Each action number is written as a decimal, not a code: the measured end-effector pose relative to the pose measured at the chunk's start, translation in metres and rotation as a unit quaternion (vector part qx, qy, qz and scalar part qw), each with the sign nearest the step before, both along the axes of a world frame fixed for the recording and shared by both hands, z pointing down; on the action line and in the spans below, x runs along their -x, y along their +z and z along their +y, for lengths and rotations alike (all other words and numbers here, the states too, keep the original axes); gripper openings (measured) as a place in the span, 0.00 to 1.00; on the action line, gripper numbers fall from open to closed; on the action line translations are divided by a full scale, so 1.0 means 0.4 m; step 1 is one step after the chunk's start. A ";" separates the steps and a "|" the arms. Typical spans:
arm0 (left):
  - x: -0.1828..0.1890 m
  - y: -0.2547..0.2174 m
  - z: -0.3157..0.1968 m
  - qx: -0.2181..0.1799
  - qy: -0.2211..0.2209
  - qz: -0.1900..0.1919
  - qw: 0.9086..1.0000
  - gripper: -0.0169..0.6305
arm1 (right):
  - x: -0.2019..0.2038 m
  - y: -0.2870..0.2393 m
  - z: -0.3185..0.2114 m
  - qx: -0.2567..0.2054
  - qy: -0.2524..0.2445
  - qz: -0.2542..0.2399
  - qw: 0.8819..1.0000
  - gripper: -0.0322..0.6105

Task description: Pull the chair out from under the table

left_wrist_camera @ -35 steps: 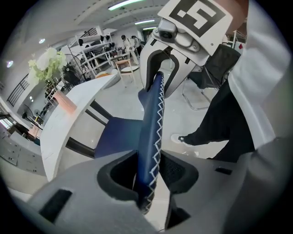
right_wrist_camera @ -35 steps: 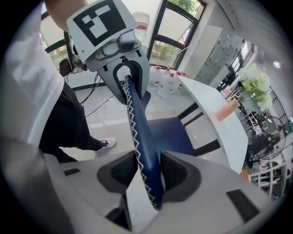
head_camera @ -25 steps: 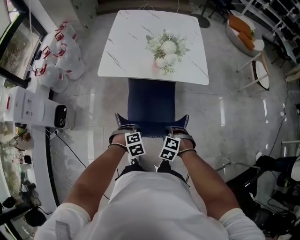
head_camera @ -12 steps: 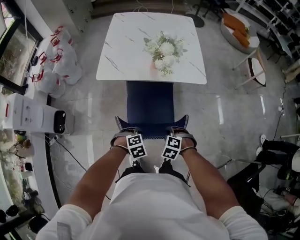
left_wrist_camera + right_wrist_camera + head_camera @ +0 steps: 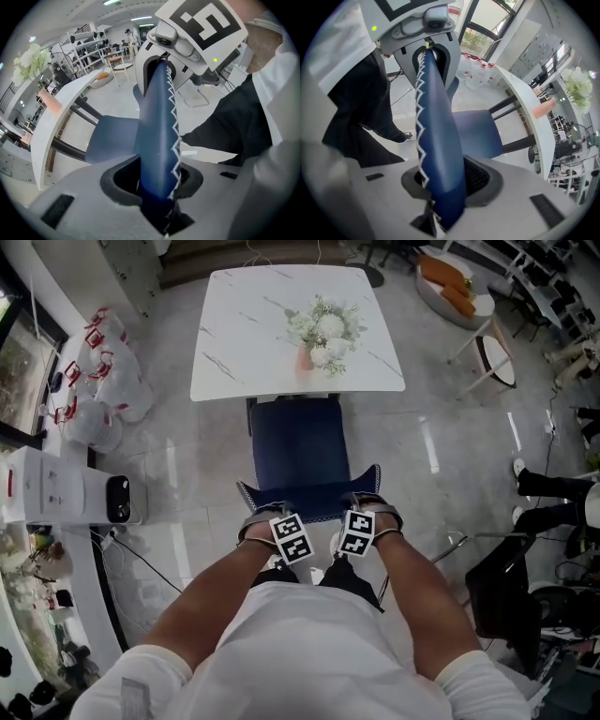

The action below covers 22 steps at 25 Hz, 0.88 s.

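A blue chair stands in front of the white marble table, its seat mostly out from under the edge. The top of its backrest faces me. My left gripper clamps that top edge at the left, my right gripper at the right. In the left gripper view the backrest runs between the jaws of the left gripper; they have just been opening slightly. In the right gripper view the backrest is pinched in the right gripper, whose jaws have been closing.
A vase of white flowers stands on the table. White bags and a white appliance with a floor cable lie to the left. Round side tables and dark equipment stand to the right.
The chair has slid back out from under the table toward me, so more of the seat shows. Both grippers moved back with the backrest.
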<state>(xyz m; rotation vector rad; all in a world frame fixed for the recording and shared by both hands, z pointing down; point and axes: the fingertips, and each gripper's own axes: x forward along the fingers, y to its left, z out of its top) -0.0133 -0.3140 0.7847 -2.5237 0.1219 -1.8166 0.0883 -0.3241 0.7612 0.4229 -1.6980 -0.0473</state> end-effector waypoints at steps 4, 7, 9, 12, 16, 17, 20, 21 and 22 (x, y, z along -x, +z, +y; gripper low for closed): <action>0.002 0.007 0.029 -0.014 0.002 -0.003 1.000 0.24 | 0.000 0.005 0.034 0.006 0.008 0.004 1.000 0.25; 0.003 0.011 0.052 -0.020 0.004 -0.005 1.000 0.23 | 0.001 0.010 0.062 0.010 0.009 0.004 1.000 0.24; 0.005 0.018 0.069 -0.026 0.004 -0.007 1.000 0.23 | 0.003 0.015 0.082 0.012 0.008 0.003 1.000 0.24; 0.007 0.029 0.104 -0.031 0.008 -0.010 0.999 0.23 | 0.004 0.023 0.118 0.013 0.008 0.004 1.000 0.24; 0.027 0.049 0.162 -0.032 0.011 -0.017 0.999 0.23 | 0.019 0.040 0.176 0.017 0.004 0.000 1.000 0.24; 0.031 0.054 0.175 -0.032 0.009 -0.018 0.999 0.23 | 0.021 0.045 0.189 0.019 0.002 -0.001 1.000 0.24; 0.042 0.069 0.212 -0.031 -0.002 -0.020 0.999 0.22 | 0.029 0.060 0.230 0.026 0.005 -0.002 1.000 0.23; 0.046 0.074 0.224 -0.028 -0.007 -0.020 0.999 0.21 | 0.032 0.065 0.245 0.027 0.007 -0.002 1.000 0.23; 0.050 0.078 0.237 -0.022 -0.011 -0.020 0.999 0.21 | 0.036 0.070 0.261 0.028 0.010 -0.003 1.000 0.23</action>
